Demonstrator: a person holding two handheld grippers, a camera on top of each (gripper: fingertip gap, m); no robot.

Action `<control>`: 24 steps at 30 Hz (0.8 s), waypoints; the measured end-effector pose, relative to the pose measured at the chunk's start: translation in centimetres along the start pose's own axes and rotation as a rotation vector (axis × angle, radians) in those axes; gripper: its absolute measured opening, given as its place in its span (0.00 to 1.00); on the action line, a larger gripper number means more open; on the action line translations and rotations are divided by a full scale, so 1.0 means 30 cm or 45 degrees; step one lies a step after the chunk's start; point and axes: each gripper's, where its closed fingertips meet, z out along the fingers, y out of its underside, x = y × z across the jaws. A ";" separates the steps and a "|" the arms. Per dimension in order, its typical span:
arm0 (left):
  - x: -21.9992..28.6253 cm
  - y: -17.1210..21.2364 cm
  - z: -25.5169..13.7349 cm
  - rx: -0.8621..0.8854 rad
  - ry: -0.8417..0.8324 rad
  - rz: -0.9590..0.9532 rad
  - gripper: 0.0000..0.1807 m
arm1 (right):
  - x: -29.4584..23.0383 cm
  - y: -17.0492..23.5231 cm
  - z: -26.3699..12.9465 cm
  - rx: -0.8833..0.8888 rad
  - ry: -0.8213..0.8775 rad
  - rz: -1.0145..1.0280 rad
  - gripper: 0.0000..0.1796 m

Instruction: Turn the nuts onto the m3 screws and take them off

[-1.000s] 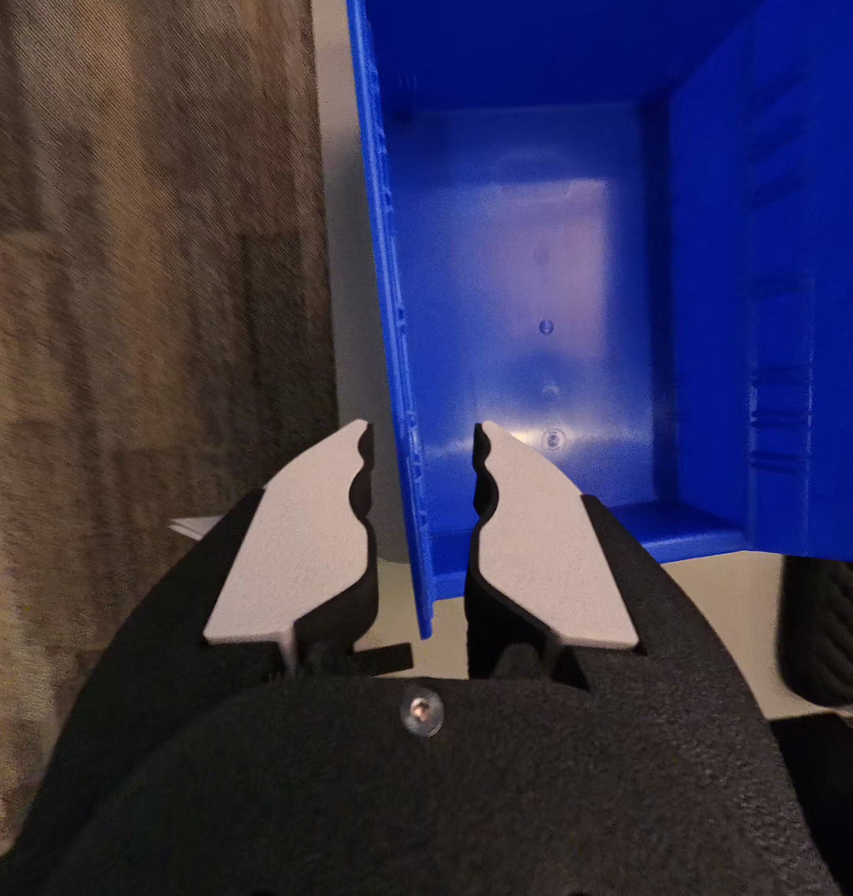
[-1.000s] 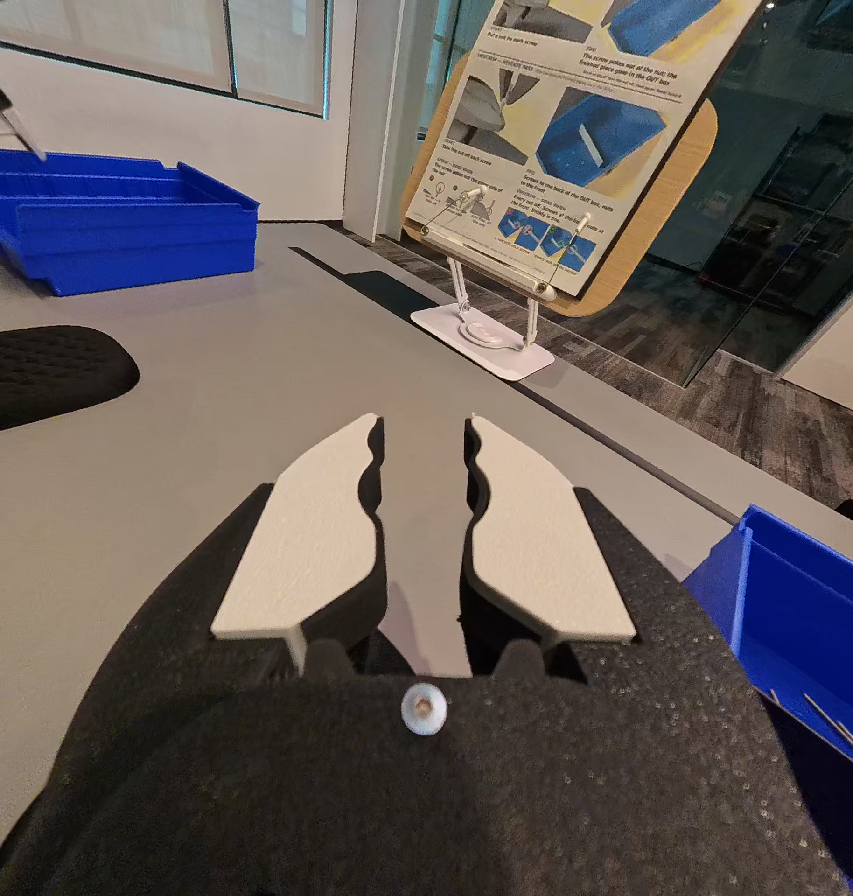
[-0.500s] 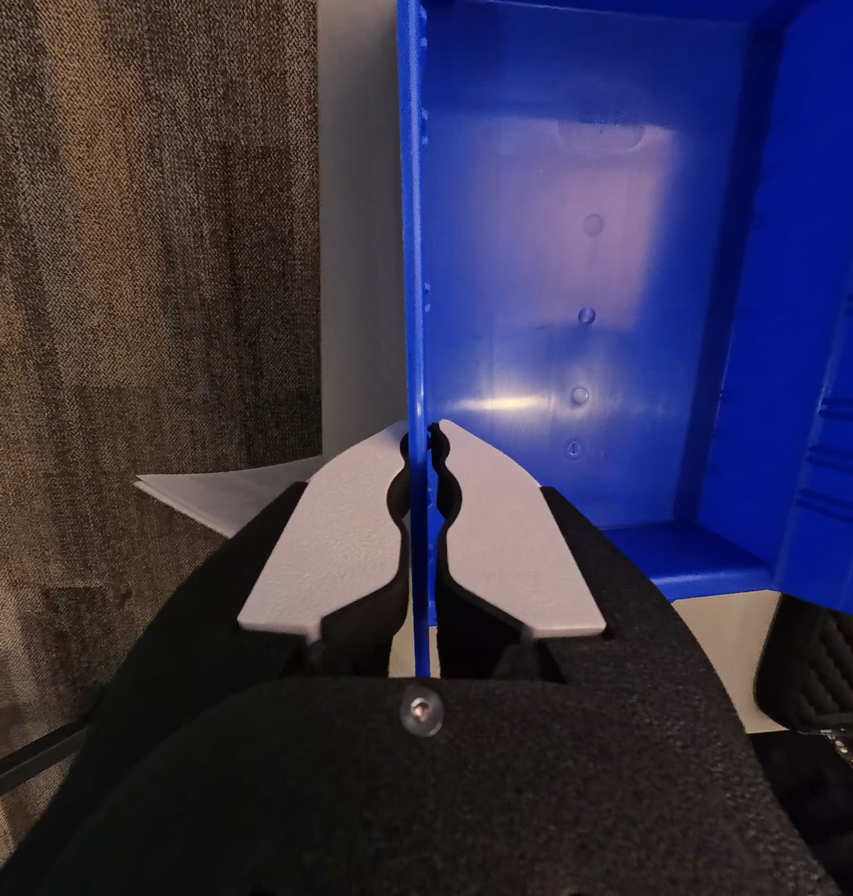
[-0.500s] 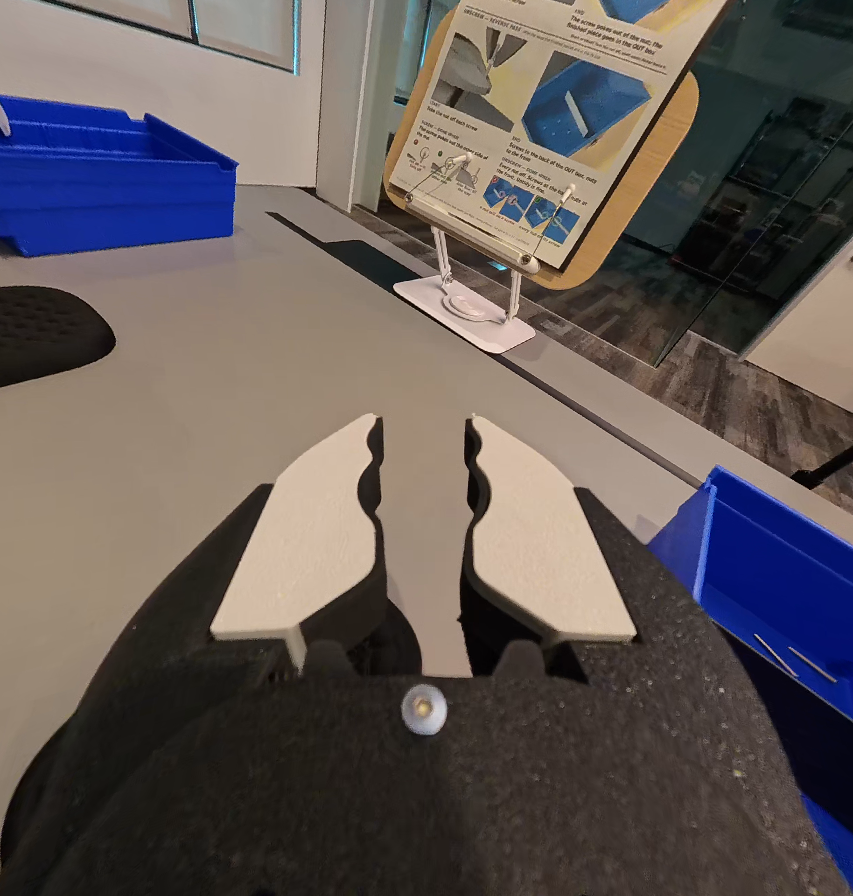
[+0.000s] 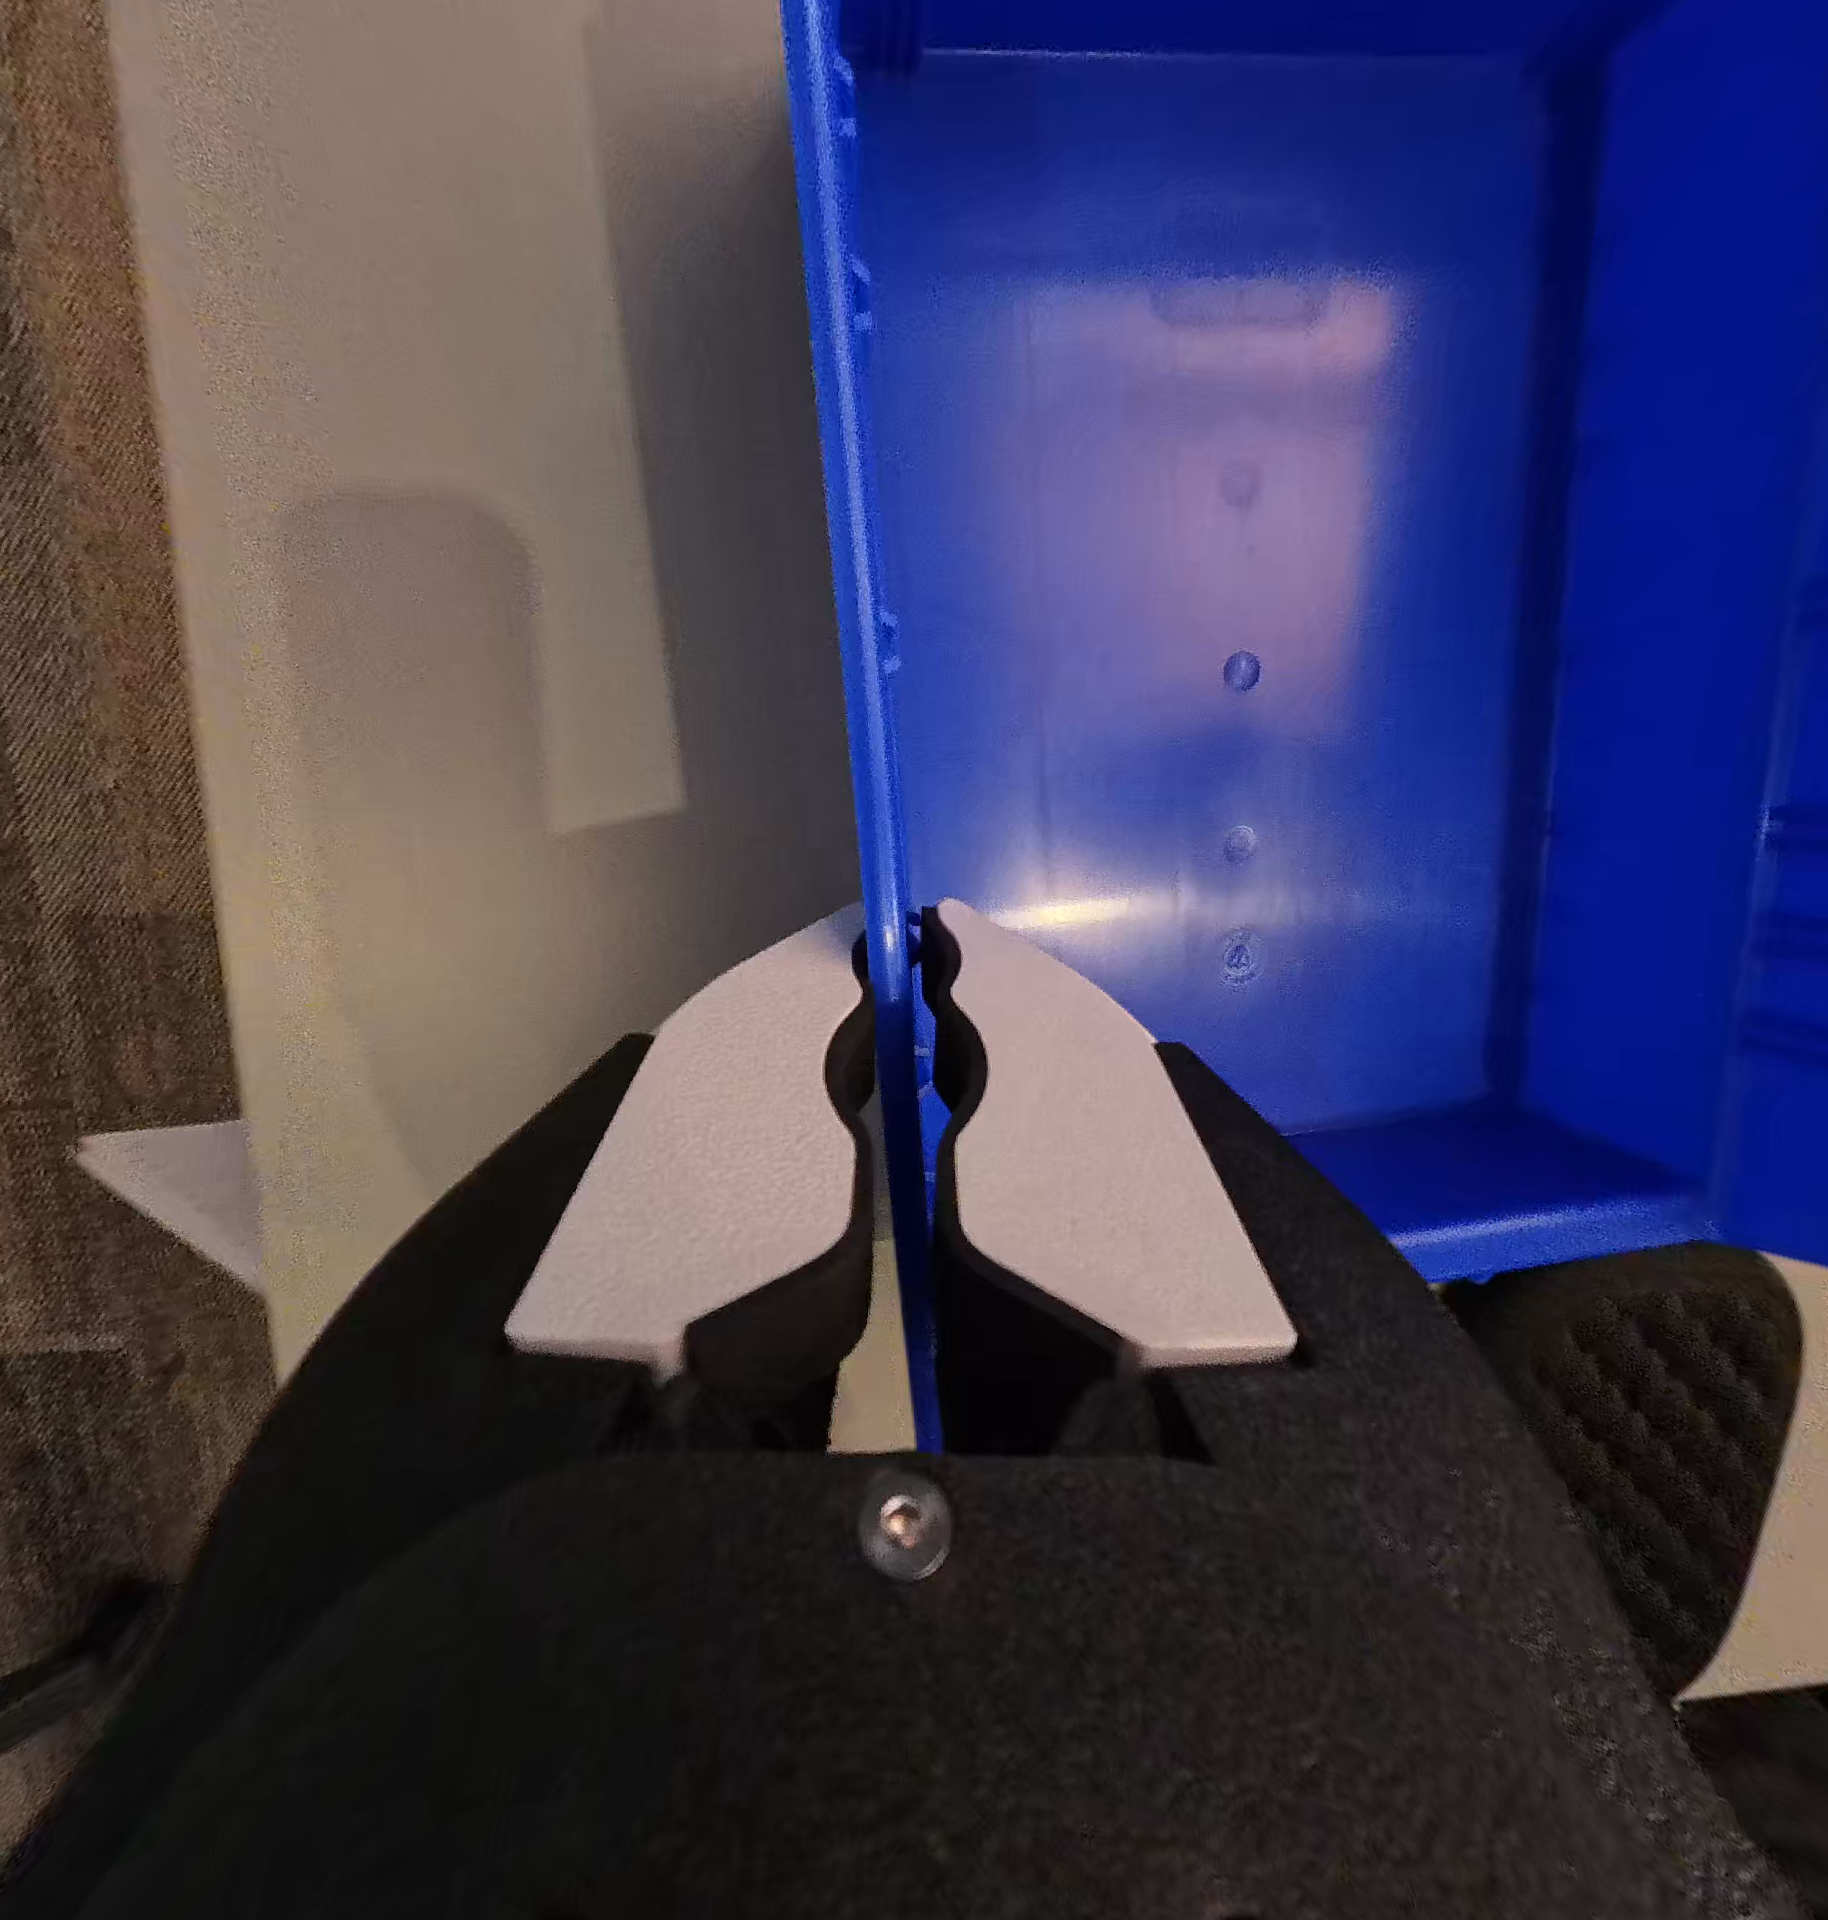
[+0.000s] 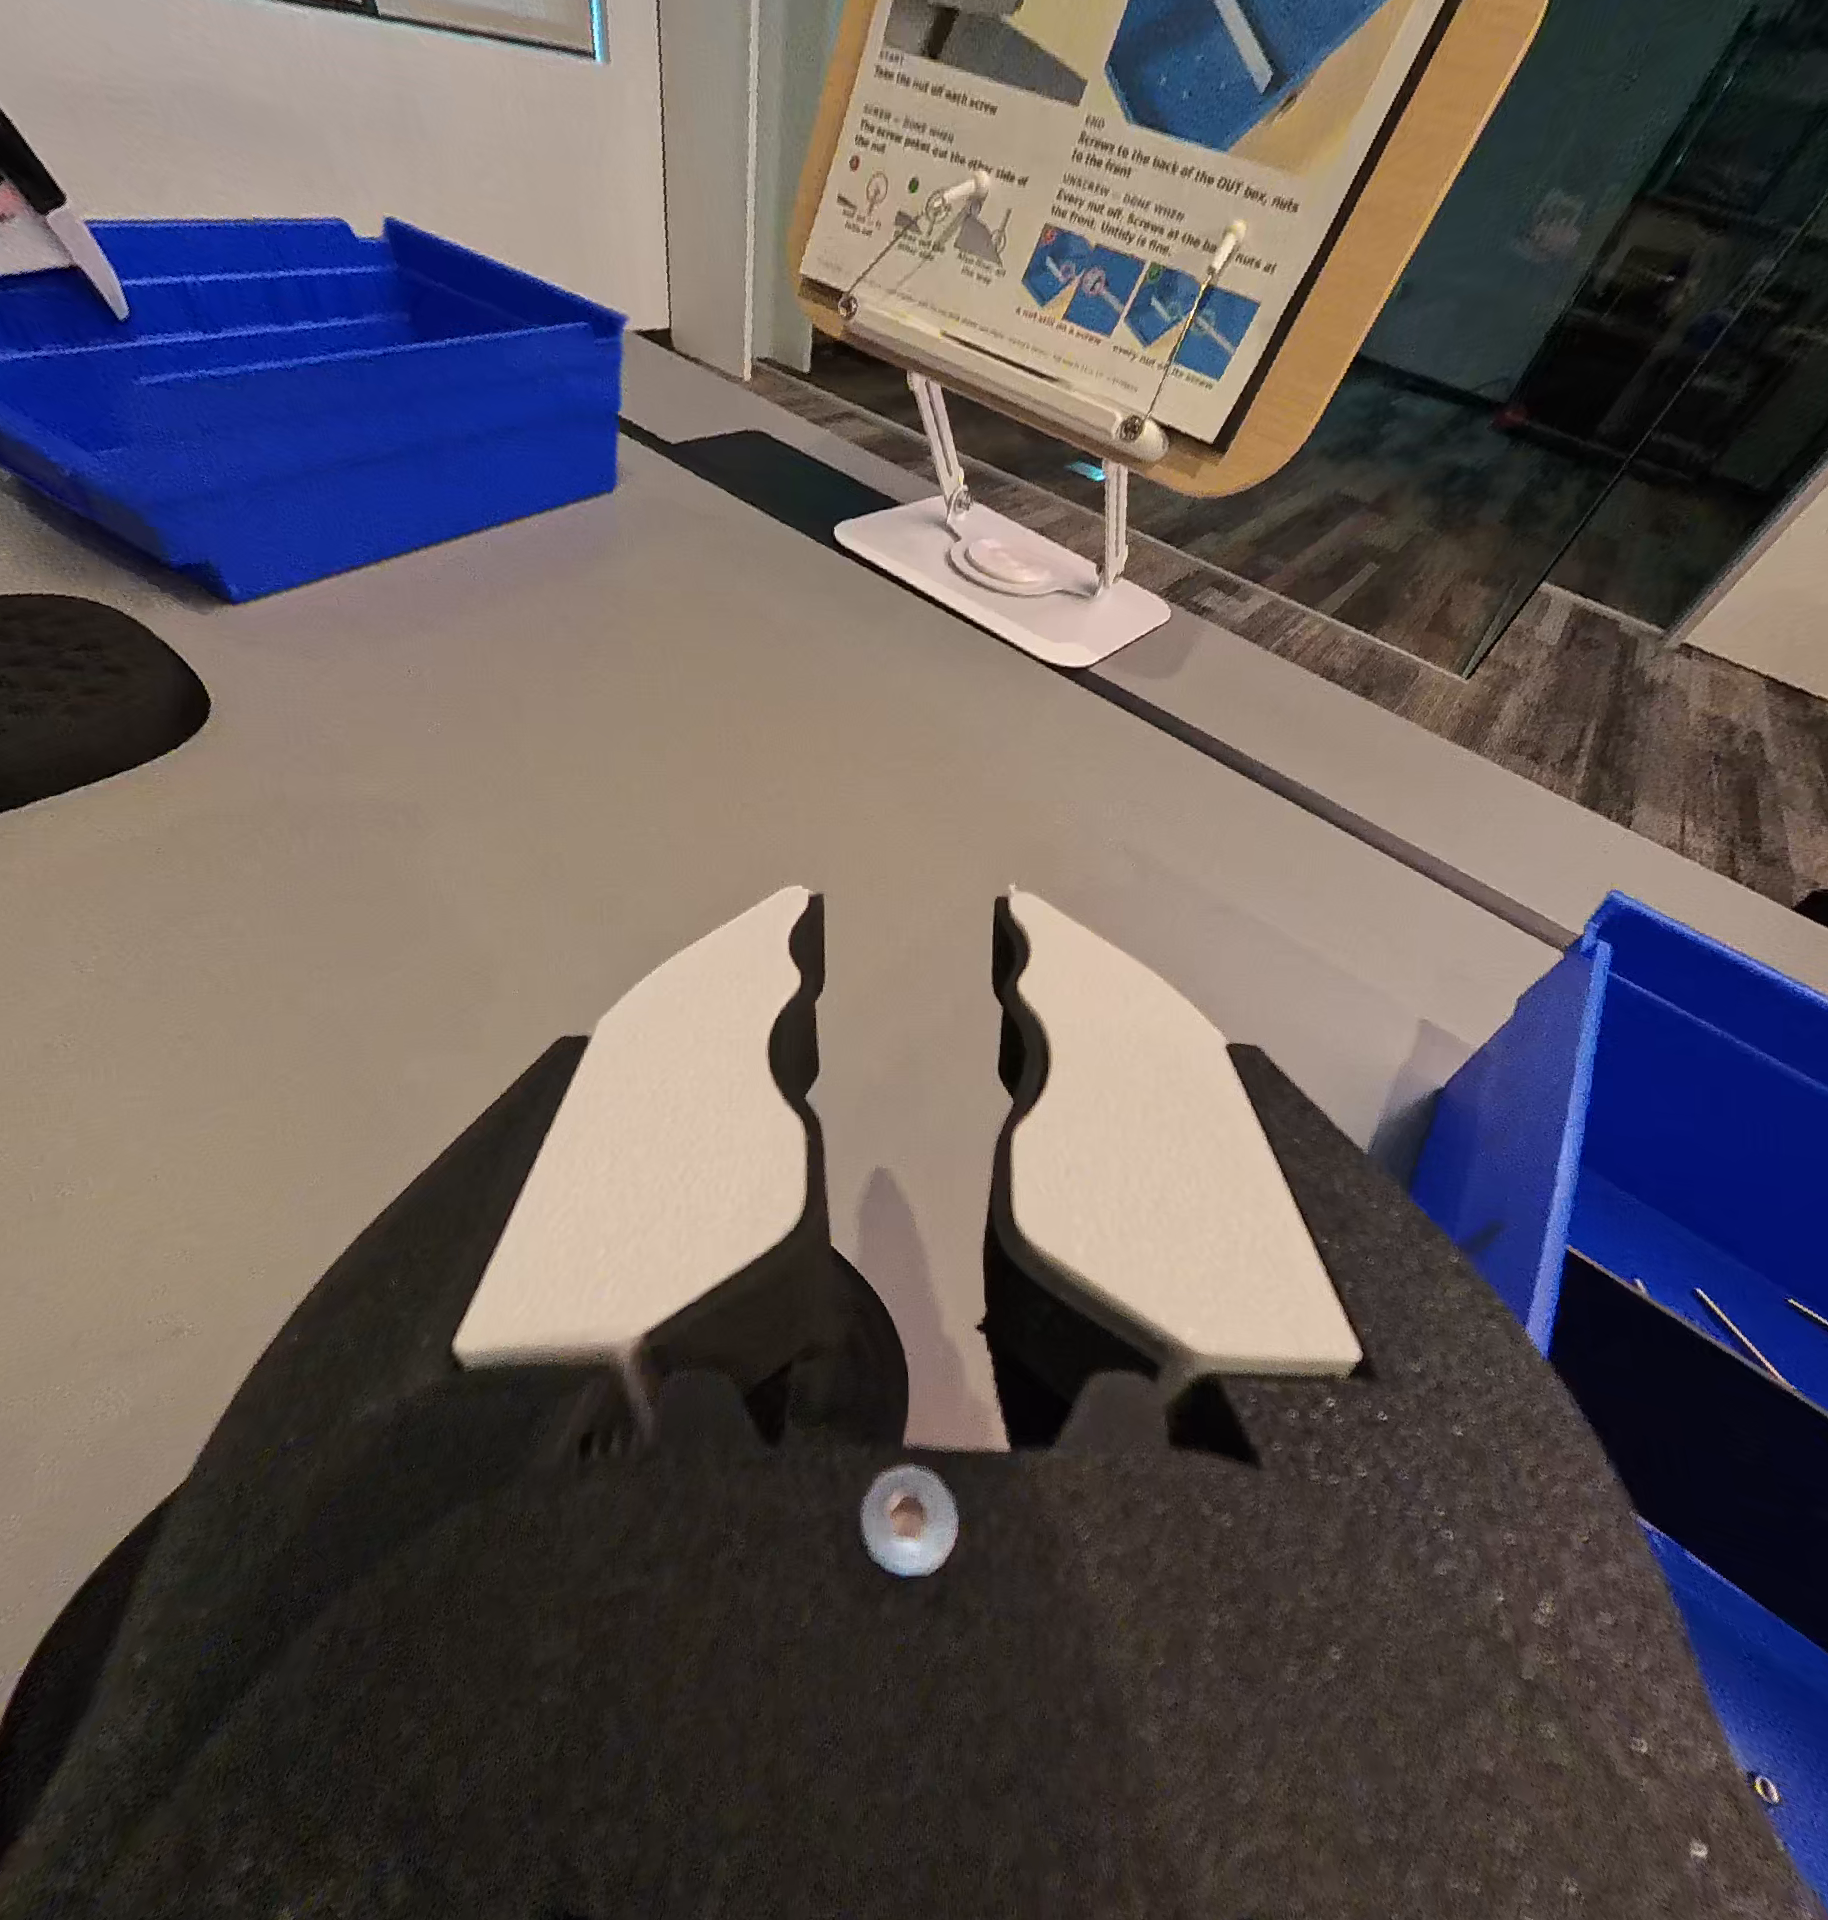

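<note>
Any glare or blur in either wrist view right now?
Left wrist view: dim, glare patch on the blue bin floor, background soft where the left tongs clamp its wall. Right wrist view: evenly lit, sharp; open right tongs shadow the grey table.

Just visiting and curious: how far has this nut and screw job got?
Barely started. Nothing looks threaded yet. In hand: the left gripper is clamped on the empty blue bin wall. The right gripper is open, empty. Left: the screws lie untouched in the other bin.
</note>
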 end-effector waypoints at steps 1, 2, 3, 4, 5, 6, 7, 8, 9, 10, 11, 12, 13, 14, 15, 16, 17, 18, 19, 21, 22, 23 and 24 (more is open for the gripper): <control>0.034 -0.005 0.007 0.003 0.008 0.015 0.03 | 0.002 0.001 0.004 -0.010 -0.001 -0.002 0.17; 0.067 -0.008 0.013 0.004 0.018 0.032 0.03 | 0.004 0.003 0.007 -0.019 -0.002 -0.005 0.17; 0.099 -0.011 0.018 0.004 0.031 0.046 0.03 | 0.006 0.006 0.009 -0.029 -0.002 -0.005 0.17; 0.130 -0.013 0.023 0.004 0.046 0.055 0.03 | 0.008 0.009 0.011 -0.036 0.001 -0.004 0.17; 0.160 -0.014 0.028 0.004 0.062 0.065 0.03 | 0.010 0.013 0.012 -0.041 0.003 0.001 0.17; 0.188 -0.015 0.032 0.007 0.075 0.079 0.03 | 0.010 0.018 0.012 -0.046 0.004 0.007 0.17; 0.212 -0.016 0.037 0.011 0.081 0.095 0.04 | 0.011 0.021 0.012 -0.048 0.004 0.012 0.17; 0.232 -0.017 0.040 0.014 0.081 0.113 0.04 | 0.011 0.025 0.012 -0.047 0.004 0.017 0.17; 0.251 -0.017 0.042 0.017 0.078 0.127 0.04 | 0.011 0.028 0.011 -0.047 0.004 0.023 0.17; 0.267 -0.017 0.045 0.020 0.076 0.139 0.04 | 0.011 0.030 0.010 -0.047 0.004 0.028 0.17; 0.284 -0.016 0.047 0.022 0.078 0.147 0.04 | 0.013 0.032 0.007 -0.046 0.005 0.033 0.17; 0.301 -0.015 0.049 0.024 0.083 0.153 0.04 | 0.013 0.033 0.005 -0.045 0.004 0.035 0.17; 0.319 -0.013 0.051 0.025 0.087 0.161 0.04 | 0.016 0.034 0.002 -0.047 0.006 0.037 0.17; 0.335 -0.011 0.052 0.025 0.091 0.170 0.04 | 0.019 0.037 -0.002 -0.053 0.010 0.042 0.16; 0.352 -0.009 0.054 0.024 0.093 0.179 0.04 | 0.023 0.040 -0.006 -0.059 0.010 0.047 0.16; 0.367 -0.008 0.055 0.022 0.095 0.187 0.04 | 0.024 0.042 -0.010 -0.066 0.004 0.058 0.16; 0.382 -0.007 0.057 0.020 0.099 0.195 0.04 | 0.029 0.045 -0.015 -0.072 0.004 0.073 0.16; 0.396 -0.007 0.059 0.020 0.103 0.203 0.04 | 0.037 0.046 -0.021 -0.072 0.011 0.086 0.16; 0.409 -0.007 0.061 0.021 0.106 0.207 0.04 | 0.045 0.047 -0.028 -0.069 0.017 0.095 0.16; 0.436 -0.008 0.065 0.029 0.113 0.214 0.04 | 0.064 0.049 -0.045 -0.060 0.031 0.113 0.16; 0.450 -0.008 0.067 0.034 0.118 0.223 0.04 | 0.076 0.050 -0.054 -0.057 0.042 0.127 0.15; 0.463 -0.008 0.069 0.039 0.123 0.231 0.04 | 0.088 0.050 -0.065 -0.054 0.049 0.140 0.15; 0.474 -0.007 0.070 0.044 0.126 0.234 0.04 | 0.102 0.049 -0.077 -0.051 0.056 0.151 0.15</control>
